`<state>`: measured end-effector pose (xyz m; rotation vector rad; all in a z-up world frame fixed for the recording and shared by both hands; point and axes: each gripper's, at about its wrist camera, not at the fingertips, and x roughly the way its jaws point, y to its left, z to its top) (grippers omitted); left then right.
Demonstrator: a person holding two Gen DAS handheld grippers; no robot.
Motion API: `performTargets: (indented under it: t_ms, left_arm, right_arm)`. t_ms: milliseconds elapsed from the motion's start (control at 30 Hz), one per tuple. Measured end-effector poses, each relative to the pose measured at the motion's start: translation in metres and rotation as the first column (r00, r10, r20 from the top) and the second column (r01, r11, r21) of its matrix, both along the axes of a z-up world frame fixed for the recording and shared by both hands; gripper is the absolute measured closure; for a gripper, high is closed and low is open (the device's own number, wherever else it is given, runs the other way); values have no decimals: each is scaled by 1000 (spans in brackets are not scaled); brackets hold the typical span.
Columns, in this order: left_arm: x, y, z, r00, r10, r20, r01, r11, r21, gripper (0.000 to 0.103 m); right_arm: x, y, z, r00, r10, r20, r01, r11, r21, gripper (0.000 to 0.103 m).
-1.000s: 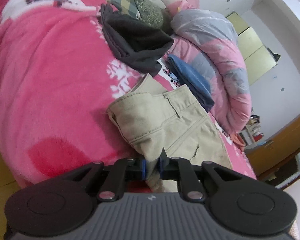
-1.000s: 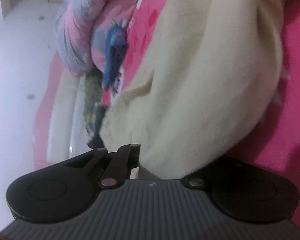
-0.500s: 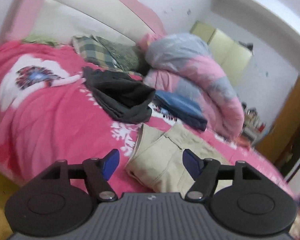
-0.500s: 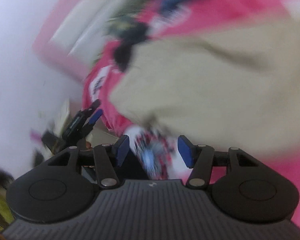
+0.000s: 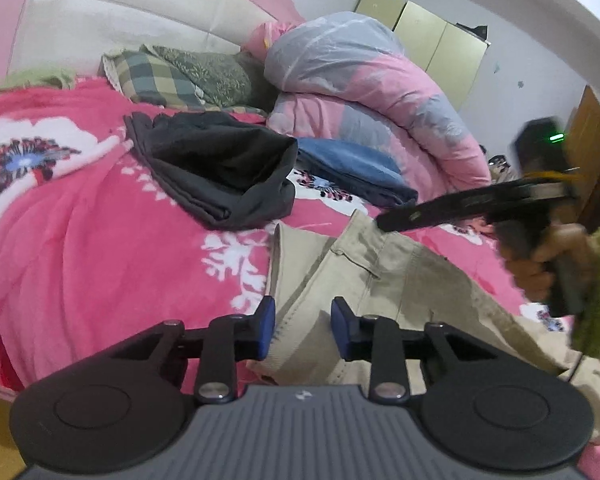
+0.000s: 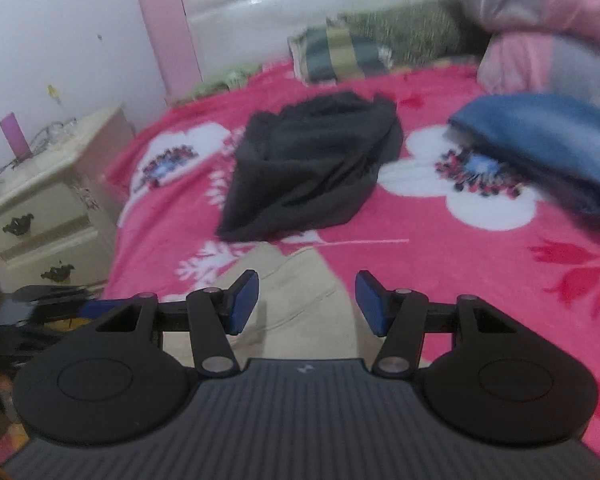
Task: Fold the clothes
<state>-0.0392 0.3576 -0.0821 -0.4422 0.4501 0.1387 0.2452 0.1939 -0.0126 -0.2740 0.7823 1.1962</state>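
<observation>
Both claws have let go of the folded beige cotton trousers [image 5: 380,280]; left claw [image 5: 303,330], closing empty, hovers nearest their waistband edge; right claw [image 6: 307,302] released.

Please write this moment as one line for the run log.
left hand-held gripper: closing, empty | right hand-held gripper: open, empty | beige trousers: on bed

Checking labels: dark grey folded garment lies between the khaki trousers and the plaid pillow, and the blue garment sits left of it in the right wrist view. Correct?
Not quite. In the right wrist view the blue garment sits right of the dark grey folded garment, not left. The rest holds: the grey one lies between the khaki trousers and the plaid pillow.
</observation>
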Motion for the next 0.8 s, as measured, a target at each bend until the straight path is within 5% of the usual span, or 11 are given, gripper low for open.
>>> performTargets:
  t_ms: [100,167,267,533,800]
  left_arm:
    - [-1,7,-3,1000,-20,2,20,999,-33,72]
    - [-2,9,-4,999,-31,12,31,999,-35,73]
    - [-2,11,-3,998,-45,38,46,998,-31,70]
    - [15,18,8,970,-194,143,197,980,-11,39]
    - [53,32,-9,937,-338,92,349,925,-148,64]
  right_arm:
    - [13,10,-21,997,13,-81,-17,998,-56,53]
    - [16,11,-28,992,18,-124,-27,997,-74,81]
    - [5,6,-20,994,39,-99,-42,999,-28,93]
    - [-43,-37,37,965,263,6,-260,953,152,94]
    - [-49,-48,64,944,326,43,-328,922,208,94]
